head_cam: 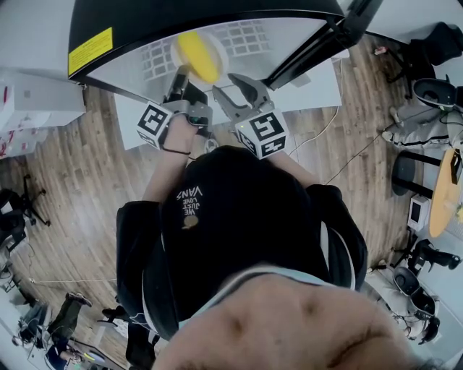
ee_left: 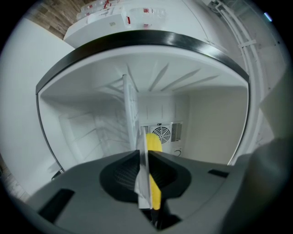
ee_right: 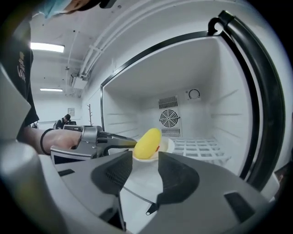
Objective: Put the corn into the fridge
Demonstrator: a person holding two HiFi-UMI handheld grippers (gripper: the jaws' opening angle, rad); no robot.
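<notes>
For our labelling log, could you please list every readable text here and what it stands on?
"VANS", with smaller "WE JUST LOVE": black shirt.
Yellow label on the fridge: too small to read.
Red print on white boxes: blurred.

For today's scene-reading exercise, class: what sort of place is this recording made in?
Probably an office or lab, not a kitchen: a small open fridge on wood-plank floor, office chairs and a loose cable nearby.
</notes>
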